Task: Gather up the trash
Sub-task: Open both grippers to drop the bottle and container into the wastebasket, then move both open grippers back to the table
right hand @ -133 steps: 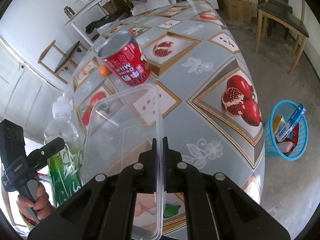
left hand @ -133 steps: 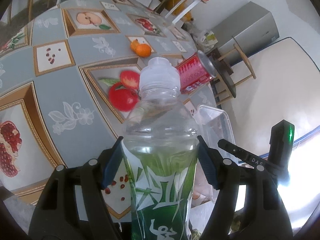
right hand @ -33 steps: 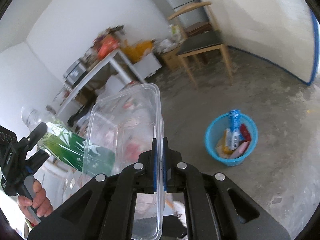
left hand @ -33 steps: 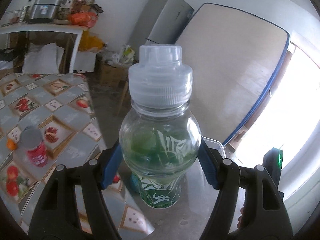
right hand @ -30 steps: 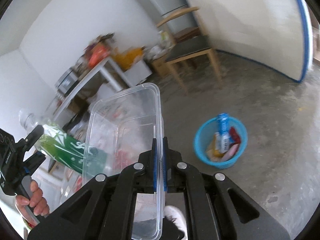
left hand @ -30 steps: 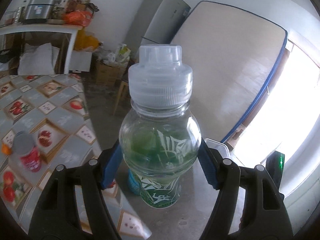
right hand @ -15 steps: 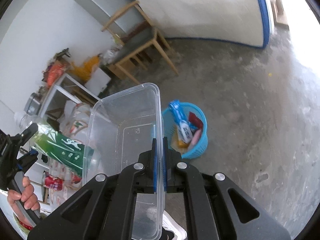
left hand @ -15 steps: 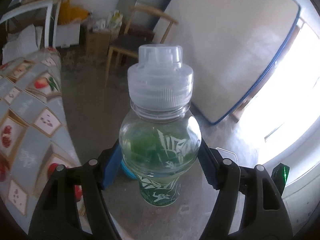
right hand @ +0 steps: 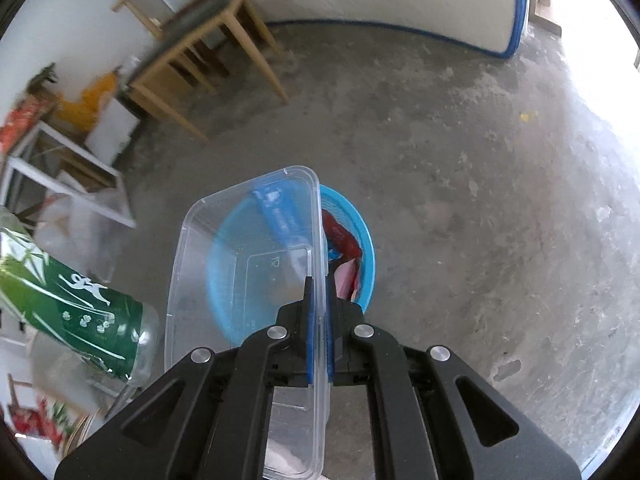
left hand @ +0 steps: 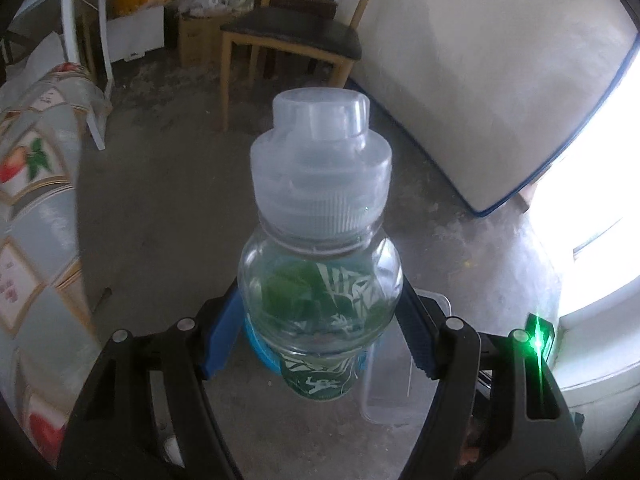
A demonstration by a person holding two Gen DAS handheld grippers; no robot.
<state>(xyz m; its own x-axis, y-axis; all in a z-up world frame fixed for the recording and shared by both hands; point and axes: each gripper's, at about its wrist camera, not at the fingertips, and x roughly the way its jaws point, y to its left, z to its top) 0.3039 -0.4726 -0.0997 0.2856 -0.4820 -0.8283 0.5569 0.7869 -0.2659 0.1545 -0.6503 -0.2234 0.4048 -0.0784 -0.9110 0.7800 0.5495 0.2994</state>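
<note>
My left gripper [left hand: 320, 332] is shut on a clear plastic bottle [left hand: 320, 272] with a green label and a pale cap, held in the air over the concrete floor. The bottle's base also shows in the right wrist view [right hand: 80, 312] at the left. My right gripper [right hand: 318, 328] is shut on the rim of a clear plastic container [right hand: 248, 272], held above a blue trash basket [right hand: 366, 248] with wrappers inside. A sliver of the basket [left hand: 256, 340] shows behind the bottle in the left wrist view, and the container [left hand: 392, 380] is at lower right.
A table with a fruit-print cloth [left hand: 36, 216] is at the left. A wooden chair [left hand: 292, 36] stands by the wall, also in the right wrist view [right hand: 200, 52]. A mattress [left hand: 500, 80] leans on the wall. A white shelf frame [right hand: 60, 168] and boxes lie left.
Both grippers have swung away from the table and tilted down toward the floor. The blue basket now lies directly beneath the container and behind the bottle. Both grips are unchanged.
</note>
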